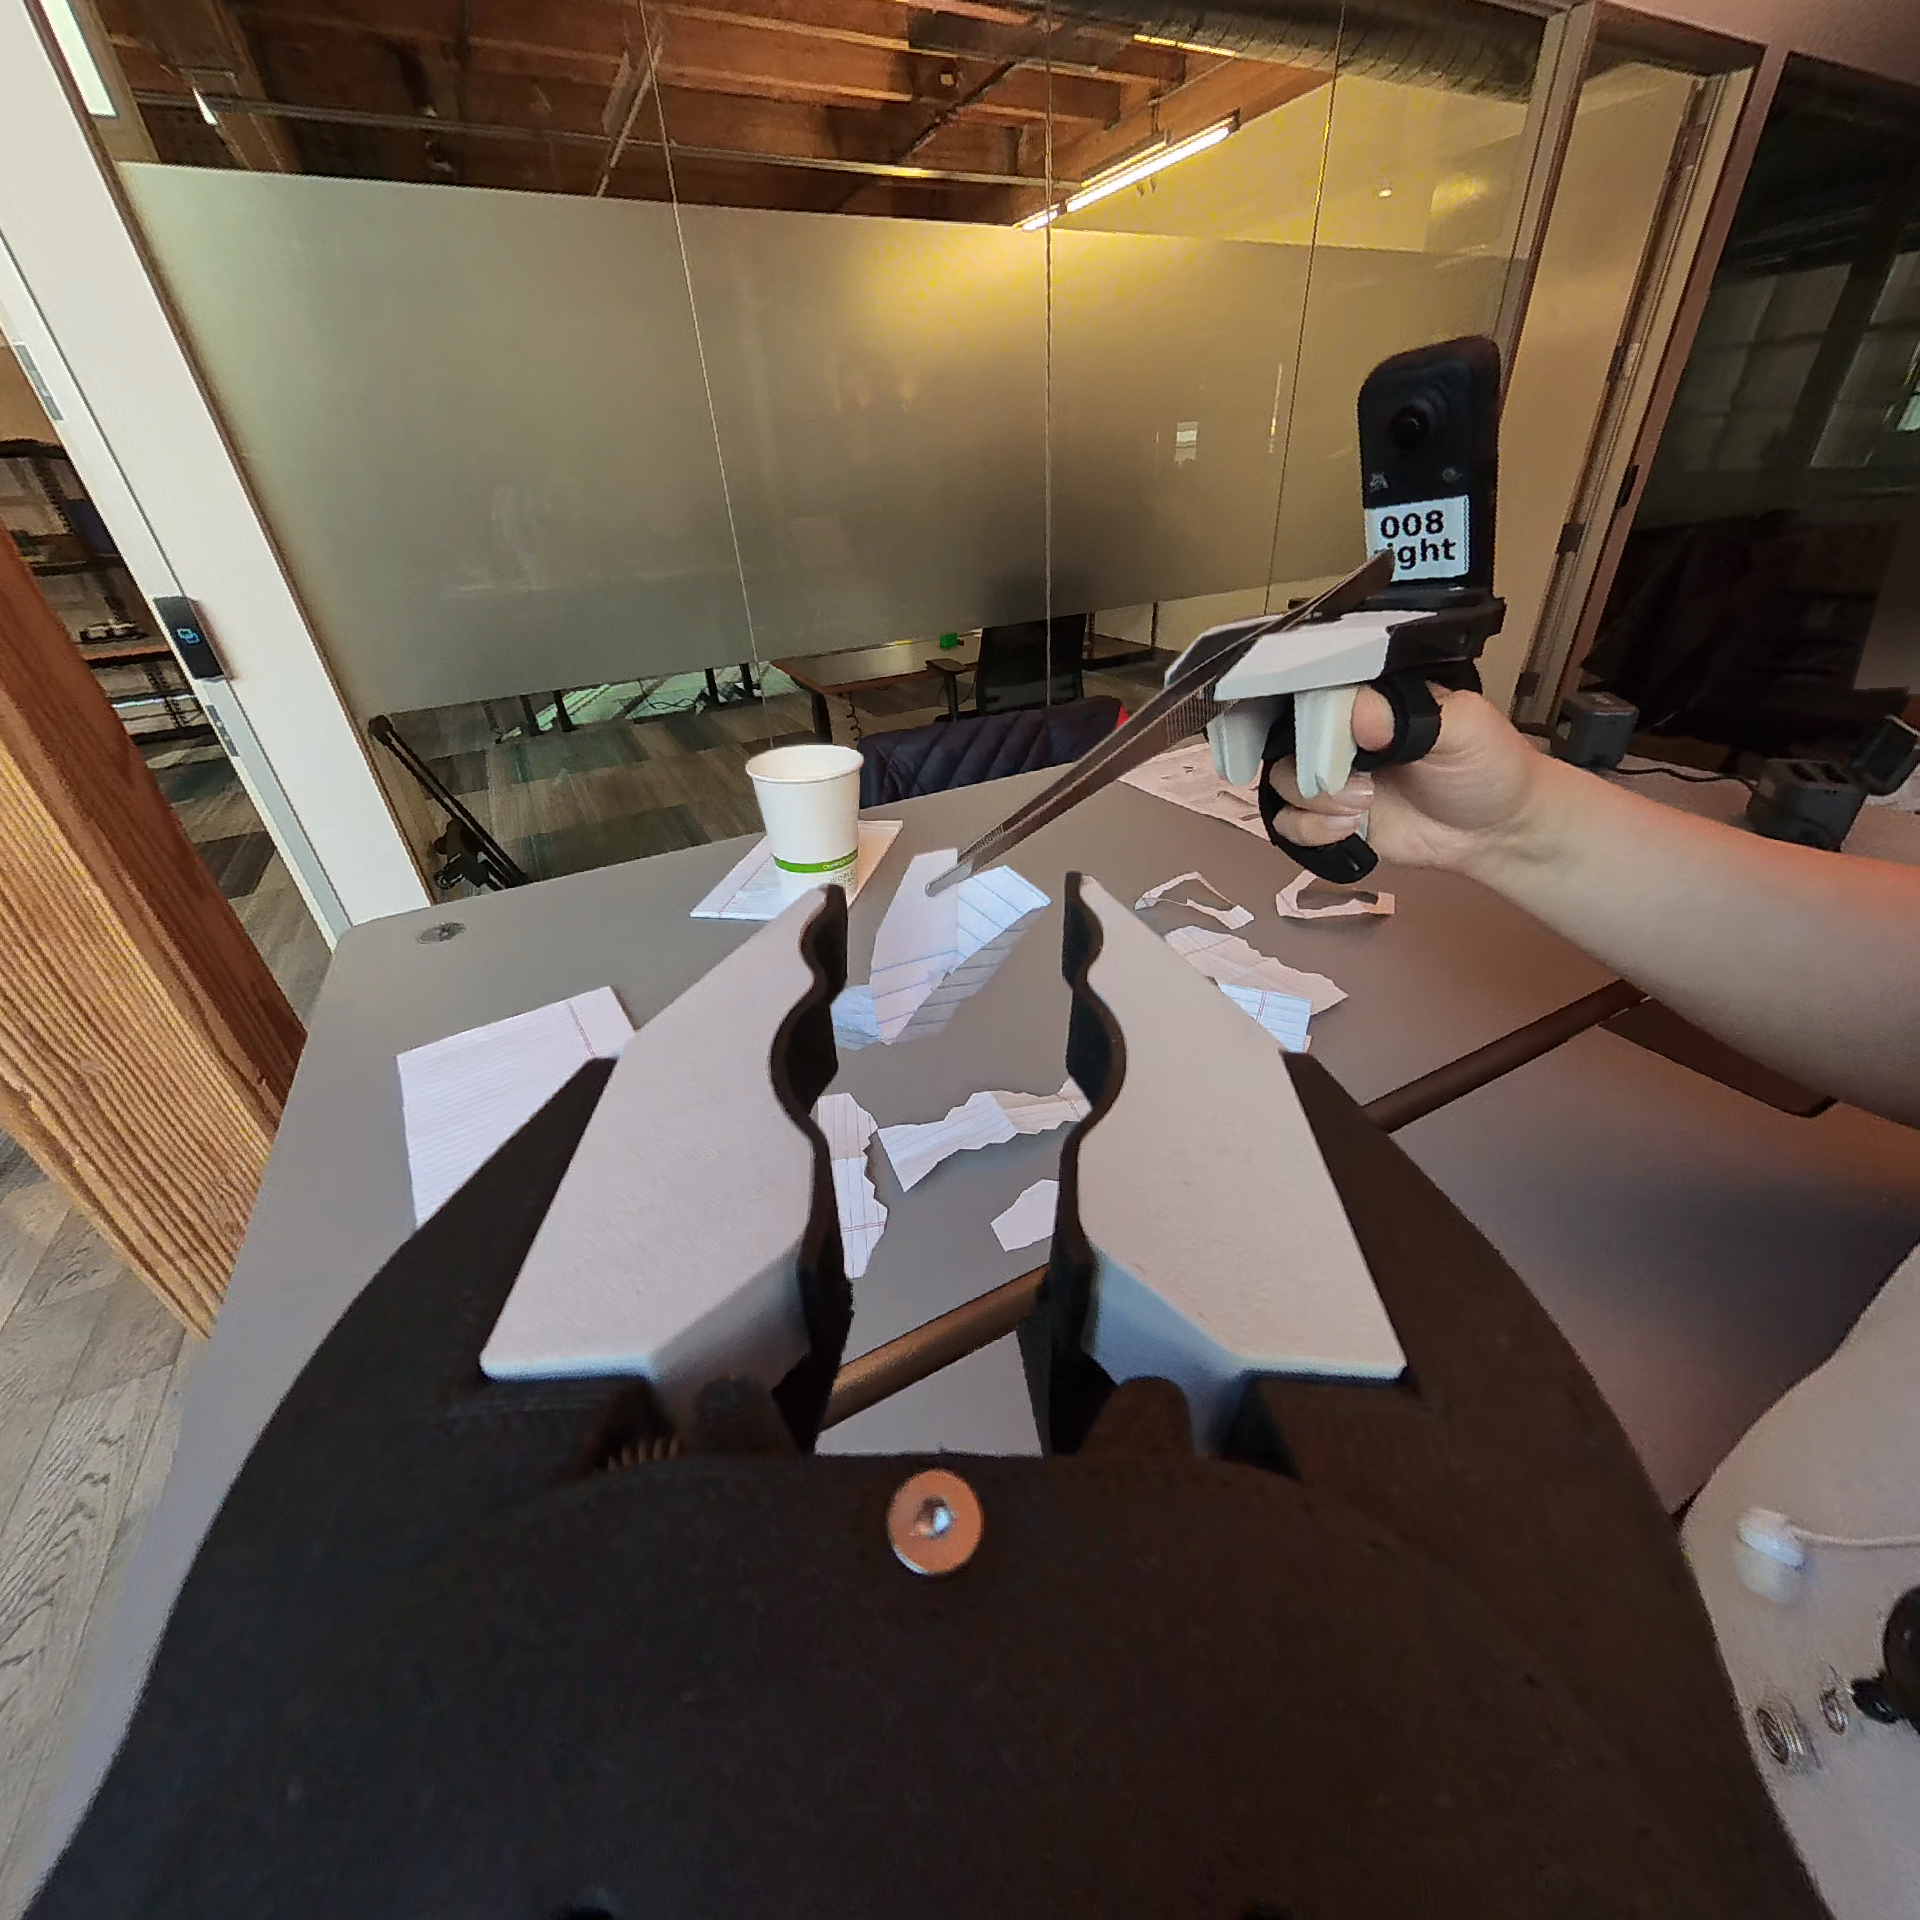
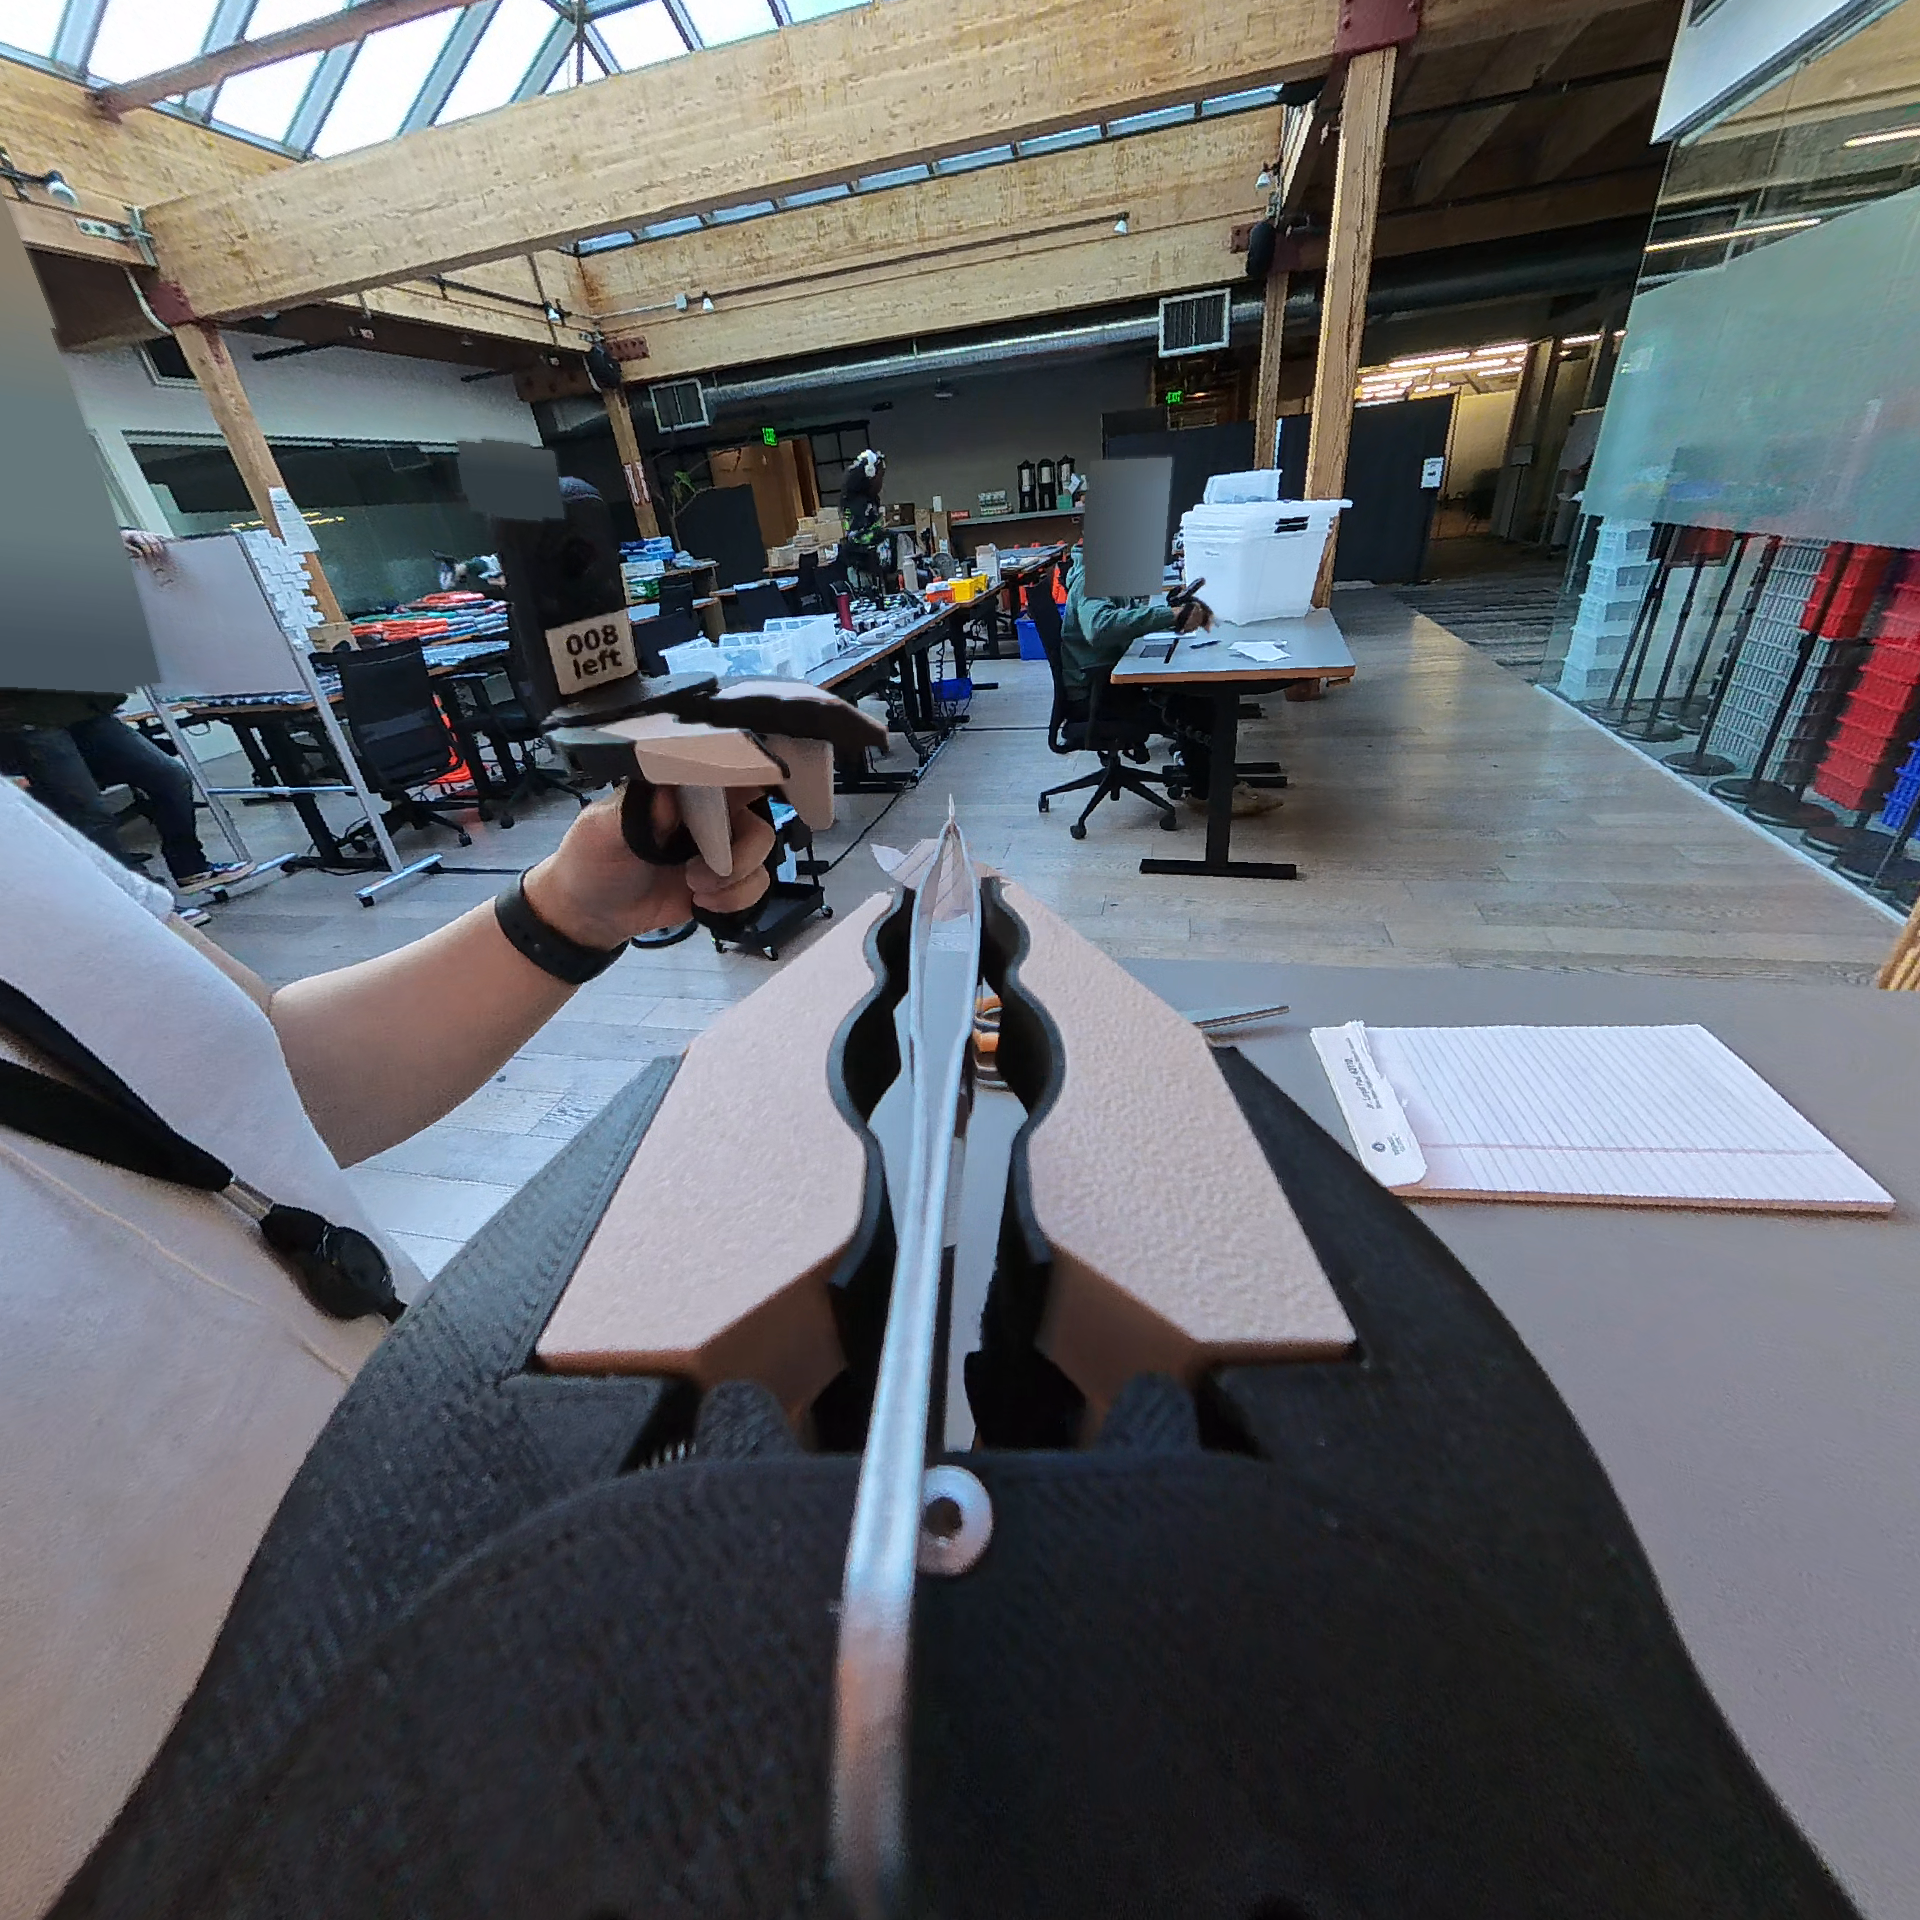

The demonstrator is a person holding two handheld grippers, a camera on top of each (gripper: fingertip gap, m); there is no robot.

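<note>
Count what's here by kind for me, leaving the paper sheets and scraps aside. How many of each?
Hand-held grippers: 2 (left gripper, fingers apart and empty; right gripper, closed on the tweezers)
Metal tweezers: 1
White paper cup: 1
Total: 4

Grey table [image 1: 1558,1195], bearing torn paper scraps [image 1: 966,1127], lined sheets [image 1: 488,1091], a paper cup [image 1: 808,816] and a notepad [image 2: 1600,1117].

Right hand-held gripper [image 1: 1226,681] clamps tweezers [image 1: 1143,727] pinching paper scrap [image 1: 914,920].
</note>
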